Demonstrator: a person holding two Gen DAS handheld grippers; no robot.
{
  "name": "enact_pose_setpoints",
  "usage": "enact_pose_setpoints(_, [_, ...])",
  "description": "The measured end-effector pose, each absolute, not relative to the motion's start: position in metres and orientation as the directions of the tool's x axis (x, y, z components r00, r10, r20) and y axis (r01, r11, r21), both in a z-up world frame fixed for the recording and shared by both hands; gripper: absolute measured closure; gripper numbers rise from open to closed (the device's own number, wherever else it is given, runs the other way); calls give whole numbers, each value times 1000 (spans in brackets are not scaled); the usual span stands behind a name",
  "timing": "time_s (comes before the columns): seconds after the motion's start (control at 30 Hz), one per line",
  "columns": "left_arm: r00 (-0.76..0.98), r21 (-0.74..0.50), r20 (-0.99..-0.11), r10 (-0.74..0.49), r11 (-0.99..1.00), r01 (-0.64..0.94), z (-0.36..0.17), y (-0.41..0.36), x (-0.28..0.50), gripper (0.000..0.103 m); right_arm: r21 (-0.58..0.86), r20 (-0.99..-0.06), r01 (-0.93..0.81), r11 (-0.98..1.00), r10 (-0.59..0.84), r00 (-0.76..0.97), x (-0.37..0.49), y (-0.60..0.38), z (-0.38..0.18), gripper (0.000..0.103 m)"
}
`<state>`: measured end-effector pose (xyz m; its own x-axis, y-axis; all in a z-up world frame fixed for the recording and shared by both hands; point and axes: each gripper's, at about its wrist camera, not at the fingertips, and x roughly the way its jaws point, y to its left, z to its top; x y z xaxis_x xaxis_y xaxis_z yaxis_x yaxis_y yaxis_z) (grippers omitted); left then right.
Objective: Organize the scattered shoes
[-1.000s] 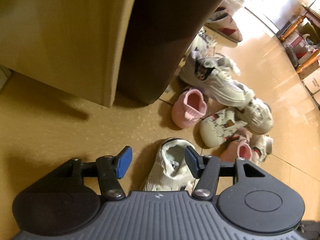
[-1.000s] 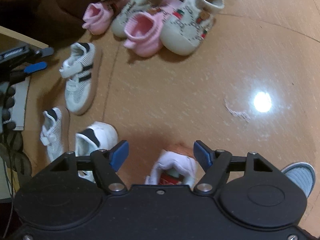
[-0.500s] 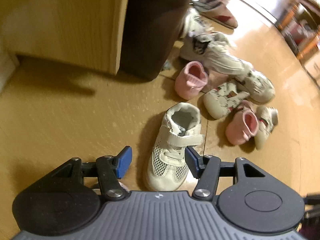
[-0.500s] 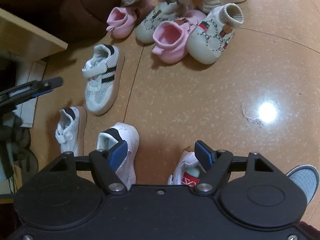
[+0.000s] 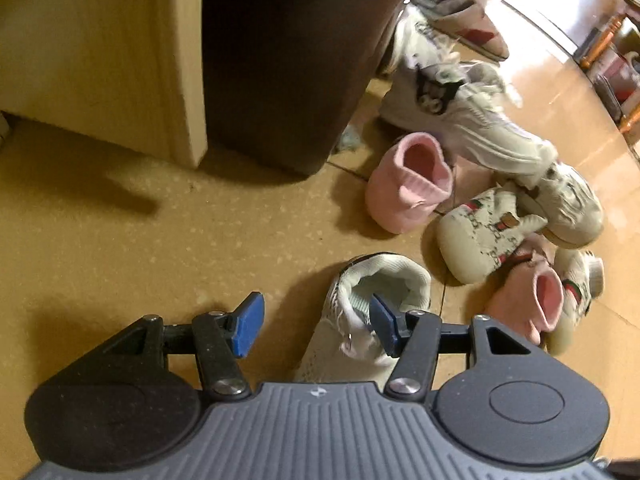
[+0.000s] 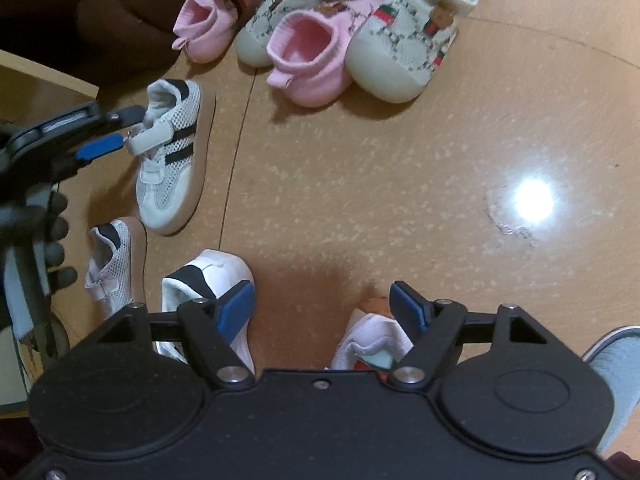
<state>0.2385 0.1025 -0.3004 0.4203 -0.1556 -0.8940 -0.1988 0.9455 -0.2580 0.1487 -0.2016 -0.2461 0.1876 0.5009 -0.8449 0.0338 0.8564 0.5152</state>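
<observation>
Two grippers hang over the floor, both open and empty. The left gripper (image 5: 316, 326) straddles only one side of the striped mesh shoe (image 6: 170, 156), beside the wooden cabinet (image 5: 96, 52); centre it over the strap before squeezing.

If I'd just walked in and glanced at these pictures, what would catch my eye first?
Probably the heap of little shoes on the tan floor: two pink sock shoes tangled with cream patterned ones at the top of the right view. Next, the blue-tipped left gripper reaching in from the left edge, right at a white mesh sneaker with black stripes. A bright glare spot shines on the floor to the right.
</observation>
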Motion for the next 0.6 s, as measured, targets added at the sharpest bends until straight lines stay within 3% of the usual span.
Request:
enact_pose_setpoints(0.13, [388,-265,-908,-156,932,-246,-316,102,245,47,520,-844,35,854,507,176,150,-200,-252,27])
enact_pose_setpoints(0.2, [387,-305,-903,-187,913,-272,-321,102,243,78,521,-844,40,852,508,173,151,-201,-255,27])
enact_pose_setpoints(0.4, [400,-365,-882,-247,896,-252,-308,98,232,86,523,-845,72,849,506,175,153,-209,-261,26])
enact_pose_setpoints(0.6, [436,-386,-861,-262,895,-225,-261,108,207,86,523,-844,77,849,502,189,150,-213,-257,26])
